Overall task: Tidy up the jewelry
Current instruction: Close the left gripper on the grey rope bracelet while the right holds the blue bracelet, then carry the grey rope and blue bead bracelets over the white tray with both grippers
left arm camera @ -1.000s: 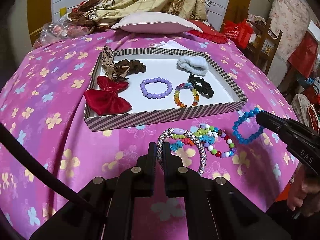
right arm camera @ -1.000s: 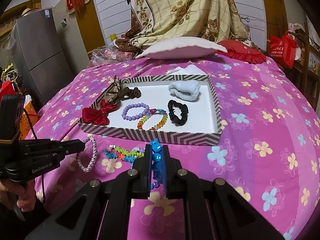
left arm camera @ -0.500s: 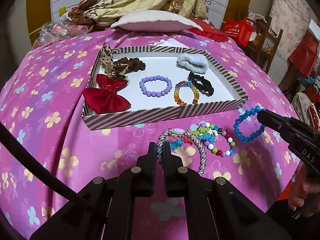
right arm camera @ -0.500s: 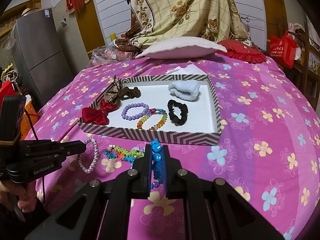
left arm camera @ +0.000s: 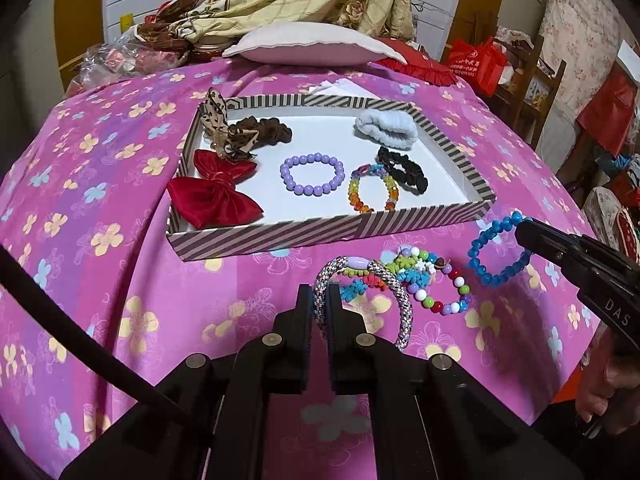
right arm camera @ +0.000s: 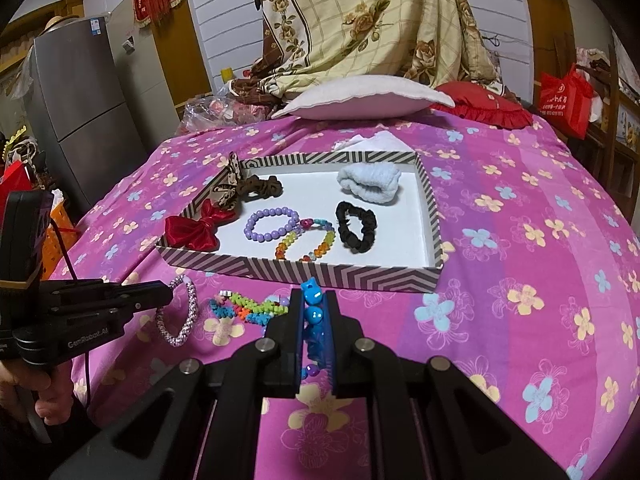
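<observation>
Two grippers each pinch one bracelet: the left gripper squeezes the silver-and-purple woven rope bracelet, the right gripper the bright blue bead bracelet. Lift both up high, then lower them gently onto a bare white spot inside the striped cardboard tray.

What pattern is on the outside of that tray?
Dark and pale diagonal stripes on the tray, clearest in the right wrist view.

Ahead of my left gripper the tray sat on the bedspread, the loose bracelets just to its right, my right gripper beyond them, a pillow behind the tray.
</observation>
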Demonstrator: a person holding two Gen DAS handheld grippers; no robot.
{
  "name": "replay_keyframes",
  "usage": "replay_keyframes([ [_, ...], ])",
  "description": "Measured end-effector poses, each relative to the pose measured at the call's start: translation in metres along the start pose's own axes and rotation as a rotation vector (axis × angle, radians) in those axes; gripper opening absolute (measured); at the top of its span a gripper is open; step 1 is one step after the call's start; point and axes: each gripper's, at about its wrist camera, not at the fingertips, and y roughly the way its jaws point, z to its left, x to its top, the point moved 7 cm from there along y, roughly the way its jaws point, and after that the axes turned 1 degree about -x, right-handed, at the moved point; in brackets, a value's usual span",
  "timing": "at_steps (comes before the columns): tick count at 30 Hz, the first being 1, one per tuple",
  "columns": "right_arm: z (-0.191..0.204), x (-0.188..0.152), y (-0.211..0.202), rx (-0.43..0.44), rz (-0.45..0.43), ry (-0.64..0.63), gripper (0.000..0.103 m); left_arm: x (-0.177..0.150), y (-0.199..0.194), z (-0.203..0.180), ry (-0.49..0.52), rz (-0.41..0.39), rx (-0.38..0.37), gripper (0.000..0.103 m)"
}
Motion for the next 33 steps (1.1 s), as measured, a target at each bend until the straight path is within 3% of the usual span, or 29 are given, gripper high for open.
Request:
replay_keyframes([
  [9, -0.006, 0.027, -0.019, 0.017, -0.088, 0.038, 0.009, 0.04, -0.021, 0.005, -0.04, -0.135, -0.018, 0.002],
  [14, -0.012, 0.052, -0.016, 0.008, -0.099, 0.054, 0.009, 0.075, -0.005, 0.012, -0.091, -0.143, -0.028, 0.002],
  [17, -0.019, 0.072, -0.006, -0.002, -0.104, 0.073, 0.009, 0.089, 0.019, 0.02, -0.137, -0.106, -0.036, 0.002],
  [21, -0.027, 0.096, 0.025, -0.008, -0.075, 0.1, 0.009, 0.099, 0.048, 0.025, -0.144, -0.075, 0.001, 0.002],
  [26, -0.021, 0.119, 0.075, 0.015, -0.037, 0.117, 0.009, 0.081, 0.065, 0.034, -0.188, -0.036, 0.006, 0.002],
  [33, -0.005, 0.135, 0.151, 0.073, 0.033, 0.181, 0.009, 0.078, 0.074, 0.033, -0.223, -0.02, -0.049, 0.002],
])
